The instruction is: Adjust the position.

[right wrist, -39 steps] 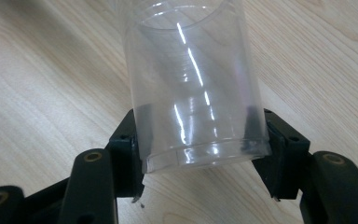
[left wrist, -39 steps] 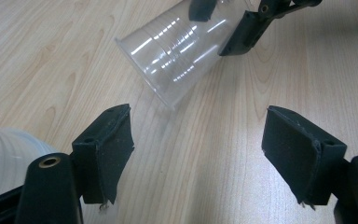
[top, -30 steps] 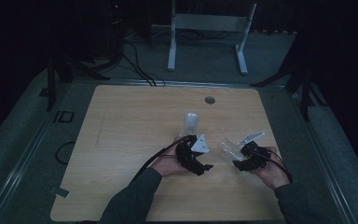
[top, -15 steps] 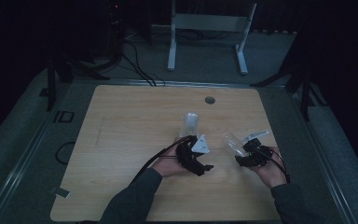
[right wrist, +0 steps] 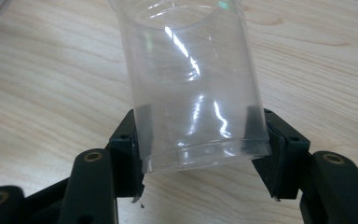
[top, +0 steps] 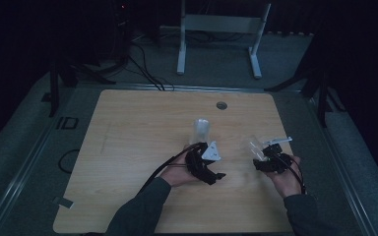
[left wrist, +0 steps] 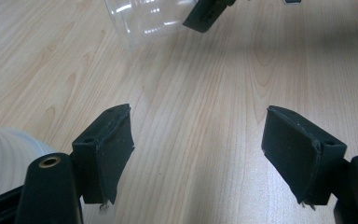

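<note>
Shifted slightly rightward, right tool clamps a clear plastic cup; left tool gapes.

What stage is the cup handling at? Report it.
Done: the right tongs are shut on a clear cup, clamped near one end and tilted over the table. In hand: that cup is being carried. The left tongs are open with bare wood between them. Left: a second clear cup stands ungripped just ahead of the left hand; joining the two is probably next.
</note>
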`<action>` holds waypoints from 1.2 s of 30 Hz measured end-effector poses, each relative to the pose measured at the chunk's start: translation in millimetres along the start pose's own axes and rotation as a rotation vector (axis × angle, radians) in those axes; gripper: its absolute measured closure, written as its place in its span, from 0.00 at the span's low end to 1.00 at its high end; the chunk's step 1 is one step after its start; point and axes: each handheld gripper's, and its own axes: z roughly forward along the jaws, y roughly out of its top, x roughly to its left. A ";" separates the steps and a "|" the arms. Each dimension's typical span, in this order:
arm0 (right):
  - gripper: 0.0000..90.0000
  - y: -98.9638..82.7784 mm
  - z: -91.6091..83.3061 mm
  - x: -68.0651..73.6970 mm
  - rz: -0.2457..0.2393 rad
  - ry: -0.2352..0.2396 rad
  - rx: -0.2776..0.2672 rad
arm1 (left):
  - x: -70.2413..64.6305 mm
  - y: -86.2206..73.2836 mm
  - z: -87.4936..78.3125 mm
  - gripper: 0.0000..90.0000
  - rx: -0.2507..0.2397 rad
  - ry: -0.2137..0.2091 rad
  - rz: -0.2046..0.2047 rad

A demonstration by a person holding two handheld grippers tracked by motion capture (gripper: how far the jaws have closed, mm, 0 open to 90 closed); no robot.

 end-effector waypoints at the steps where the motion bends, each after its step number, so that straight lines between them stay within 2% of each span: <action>1: 0.47 -0.4 -0.3 -1.4 0.016 -0.009 -0.007 | -0.1 0.0 0.2 0.27 0.002 0.000 0.000; 6: 0.47 -0.9 0.9 -2.4 0.035 -0.044 -0.009 | -0.4 0.1 1.0 0.27 -0.003 0.006 -0.006; 9: 0.47 -0.1 4.0 -2.2 0.078 -0.073 -0.025 | -0.3 -0.8 1.3 0.27 -0.005 0.005 -0.015; 11: 0.47 0.2 4.7 -1.6 0.084 -0.077 -0.031 | -0.5 -1.2 1.5 0.27 -0.006 0.007 -0.017; 15: 0.47 1.6 5.5 3.4 0.095 -0.121 -0.078 | 0.8 -2.3 0.2 0.27 -0.009 0.014 -0.024; 20: 0.47 3.9 6.2 6.1 0.114 -0.143 -0.120 | 0.9 -2.5 -0.6 0.27 -0.009 0.014 -0.026; 29: 0.47 8.9 9.9 4.6 0.177 -0.171 -0.170 | 0.4 -1.7 0.6 0.27 -0.012 0.014 -0.025; 36: 0.47 15.9 14.6 6.9 0.227 -0.229 -0.242 | 0.9 -1.3 -0.1 0.27 -0.028 0.023 -0.037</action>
